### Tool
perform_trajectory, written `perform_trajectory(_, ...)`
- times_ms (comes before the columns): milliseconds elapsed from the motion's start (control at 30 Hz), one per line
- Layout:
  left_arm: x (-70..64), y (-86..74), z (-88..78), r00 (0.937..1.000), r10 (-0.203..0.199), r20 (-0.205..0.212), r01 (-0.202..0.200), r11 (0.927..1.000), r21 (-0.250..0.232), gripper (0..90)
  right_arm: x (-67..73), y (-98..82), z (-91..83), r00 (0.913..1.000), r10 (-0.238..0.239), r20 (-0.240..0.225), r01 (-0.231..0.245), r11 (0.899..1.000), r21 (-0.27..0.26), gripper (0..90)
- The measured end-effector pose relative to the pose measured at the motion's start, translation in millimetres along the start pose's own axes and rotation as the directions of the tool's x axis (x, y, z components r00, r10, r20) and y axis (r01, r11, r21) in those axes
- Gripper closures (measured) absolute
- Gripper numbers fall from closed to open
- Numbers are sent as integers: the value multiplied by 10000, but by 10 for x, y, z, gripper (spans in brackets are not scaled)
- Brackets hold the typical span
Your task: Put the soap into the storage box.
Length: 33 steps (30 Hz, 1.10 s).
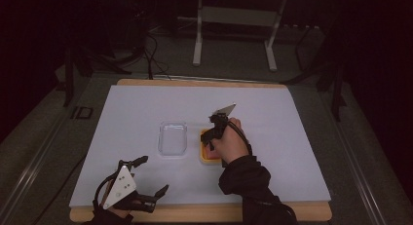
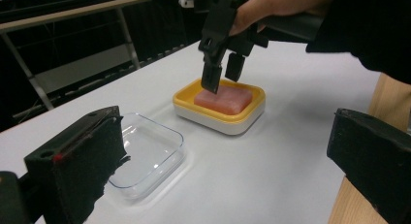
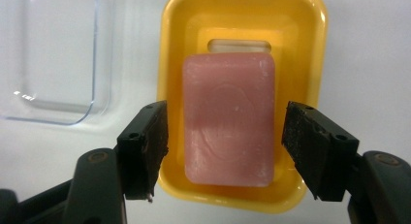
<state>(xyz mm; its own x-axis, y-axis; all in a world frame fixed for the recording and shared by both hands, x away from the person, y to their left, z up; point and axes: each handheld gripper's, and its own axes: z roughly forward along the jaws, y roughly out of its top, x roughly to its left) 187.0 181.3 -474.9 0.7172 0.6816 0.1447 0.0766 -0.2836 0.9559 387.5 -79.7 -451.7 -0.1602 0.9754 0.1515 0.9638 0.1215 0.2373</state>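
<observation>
soap bar (image 3: 228, 120): plain pink, a faint paler sheen on top
soap dish (image 3: 172, 49): bright yellow inside and at the rim; white lower body in the left gripper view
lid-like tray (image 2: 145, 153): clear, colourless, with white glints on its edges
counter (image 1: 272, 113): pale bluish-white sheet over a light wooden board
right gripper (image 3: 225, 146): black fingers with matt black pads
left gripper (image 1: 148, 174): black, with a light grey three-cornered plate dotted with dark spots
sleeve (image 1: 246, 178): black
</observation>
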Motion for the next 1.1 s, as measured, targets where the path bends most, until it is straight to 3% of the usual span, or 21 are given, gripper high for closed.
perform_trajectory(167, 0, 0, 2, 10000, -11, -13, 11, 10000, 12, 6, -91, -9, -177, 9967, -705, -399, 670, 9943, -826, 310)
perform_trajectory(333, -4, -1, 7, 10000, -9, -5, 9, 10000, 25, 6, -181, -44, -310, 9798, -1833, -802, 1696, 9735, -1536, 251)
perform_trajectory(400, -5, -2, 8, 10000, -14, -3, 14, 10000, 35, 6, -231, -60, -342, 9643, -2378, -1162, 2166, 9614, -1698, 215)
perform_trajectory(433, -4, -2, 9, 10000, -11, -6, 11, 10000, 46, 6, -264, -63, -352, 9471, -2898, -1379, 2608, 9455, -1951, 206)
perform_trajectory(467, -3, -2, 10, 10000, -16, 0, 16, 10000, 53, 6, -302, -72, -364, 9204, -3680, -1318, 3315, 9135, -2358, 205)
perform_trajectory(500, -3, -2, 10, 10000, -16, 0, 16, 10000, 53, 6, -302, -72, -364, 9204, -3680, -1318, 3315, 9135, -2358, 205)
perform_trajectory(533, -3, -4, 13, 10000, -8, -11, 8, 10000, 66, 6, -354, -96, -388, 9026, -4085, -1357, 3643, 8929, -2647, 204)
perform_trajectory(600, -4, -4, 14, 10000, -3, -9, 3, 10000, 73, 6, -407, -115, -409, 8892, -4327, -1484, 3780, 8778, -2943, 202)
perform_trajectory(733, -4, -7, 19, 10000, -12, -33, 12, 10000, 71, 6, -516, -179, -456, 8783, -4607, -1277, 4003, 8547, -3305, 201)
perform_trajectory(800, -3, -9, 22, 10000, -27, -41, 28, 10000, 83, 6, -569, -216, -490, 8669, -4840, -1191, 4178, 8359, -3559, 201)
perform_trajectory(867, -2, -11, 25, 10000, -35, -37, 36, 9999, 98, 6, -620, -252, -531, 8682, -4834, -1122, 4140, 8302, -3734, 202)
perform_trajectory(900, -2, -11, 27, 10000, -27, -43, 28, 9999, 104, 6, -647, -269, -553, 8651, -4895, -1092, 4175, 8236, -3839, 202)
perform_trajectory(933, -3, -11, 26, 10000, -25, -45, 26, 9999, 106, 7, -670, -289, -575, 8677, -4854, -1073, 4099, 8208, -3979, 201)
perform_trajectory(1000, -4, -10, 25, 10000, -34, -42, 35, 10000, 93, 6, -727, -324, -622, 8628, -4958, -986, 4140, 8050, -4250, 200)
perform_trajectory(1100, -3, -11, 25, 10000, -37, -60, 38, 10000, 89, 6, -813, -383, -689, 8632, -4955, -971, 4049, 7941, -4533, 201)
